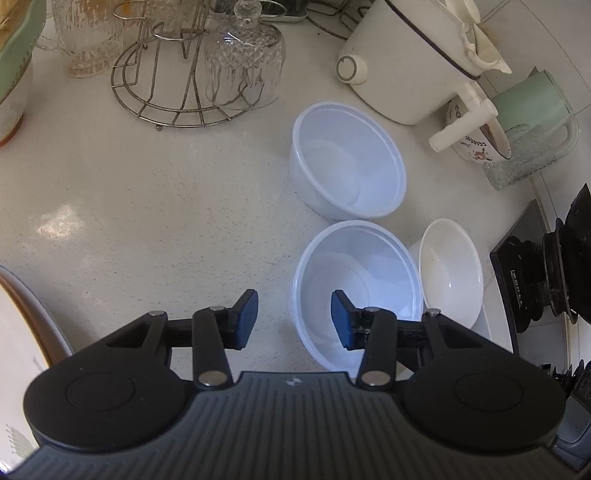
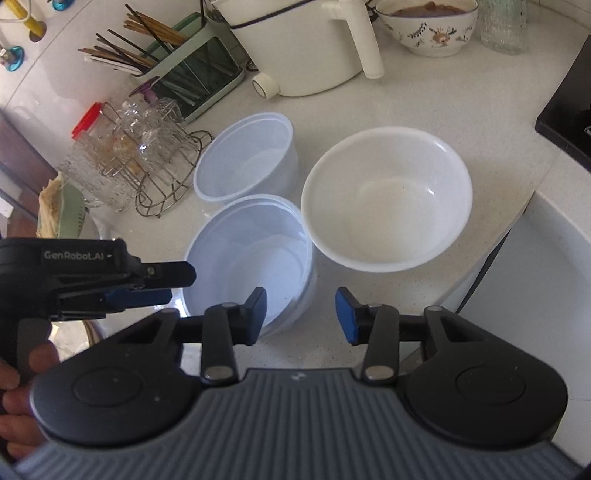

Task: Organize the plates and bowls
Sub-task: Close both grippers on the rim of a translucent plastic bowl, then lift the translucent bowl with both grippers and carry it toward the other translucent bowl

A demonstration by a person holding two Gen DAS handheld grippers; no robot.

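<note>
Two translucent plastic bowls and a white bowl stand on the pale counter. The near plastic bowl [image 1: 360,280] [image 2: 251,258] looks like a nested stack. The far plastic bowl [image 1: 347,158] [image 2: 247,157] stands behind it. The white bowl [image 1: 452,267] [image 2: 388,195] is to their right. My left gripper [image 1: 294,319] is open, its jaws straddling the near bowl's left rim; it also shows in the right wrist view [image 2: 162,284]. My right gripper [image 2: 300,315] is open and empty, above the near bowl's right edge.
A wire rack [image 1: 173,85] with glassware stands at the back left. A white appliance [image 1: 410,62], a patterned bowl [image 2: 430,27], a green mug [image 1: 532,107] and a chopstick holder [image 2: 188,74] line the back. A black stove [image 1: 546,273] is right. A plate edge [image 1: 22,332] is at left.
</note>
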